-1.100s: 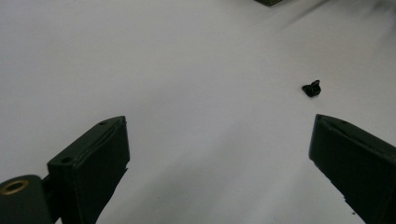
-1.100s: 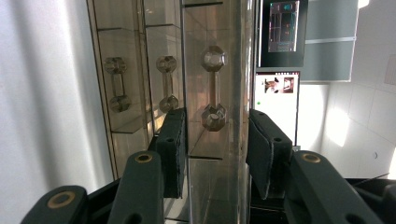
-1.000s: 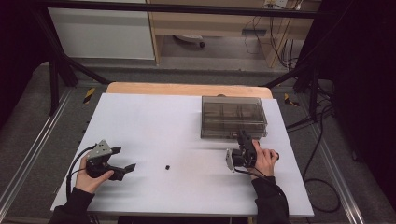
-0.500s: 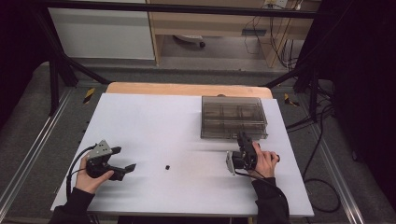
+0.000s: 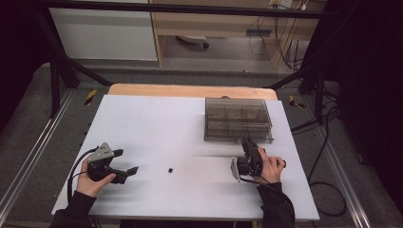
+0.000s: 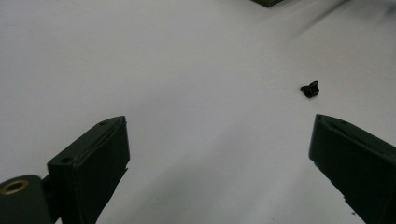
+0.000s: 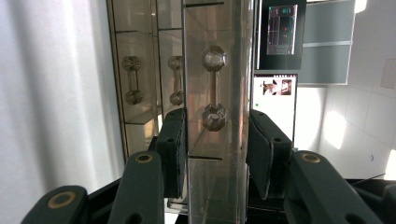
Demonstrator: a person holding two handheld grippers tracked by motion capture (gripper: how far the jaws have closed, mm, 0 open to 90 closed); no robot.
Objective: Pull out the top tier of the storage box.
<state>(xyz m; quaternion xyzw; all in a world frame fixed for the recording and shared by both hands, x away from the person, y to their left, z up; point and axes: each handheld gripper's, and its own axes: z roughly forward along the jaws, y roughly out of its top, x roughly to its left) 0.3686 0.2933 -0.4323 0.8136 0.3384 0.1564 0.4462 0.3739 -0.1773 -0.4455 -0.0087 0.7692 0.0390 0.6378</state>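
Note:
A clear smoky plastic compartment box point(image 5: 237, 121) lies at the table's far right. My right gripper point(image 5: 247, 143) is rolled on its side at the box's near edge. In the right gripper view its two pads point(image 7: 173, 149) lie flush against both sides of the box's front wall point(image 7: 217, 70), which bears a dumbbell-shaped latch, so my right gripper point(image 7: 217, 140) is shut on it. My left gripper point(image 5: 127, 161) rests near the front left, open with nothing between its jaws. A small black part point(image 5: 170, 169) lies just right of it, ahead of my left gripper point(image 6: 219, 140) at the upper right point(image 6: 310, 88).
The white table top point(image 5: 157, 123) spreads between the two hands, with a wooden strip point(image 5: 190, 90) along its far edge. Black frame bars and cables stand on the floor around the table. A cable trails from each gripper.

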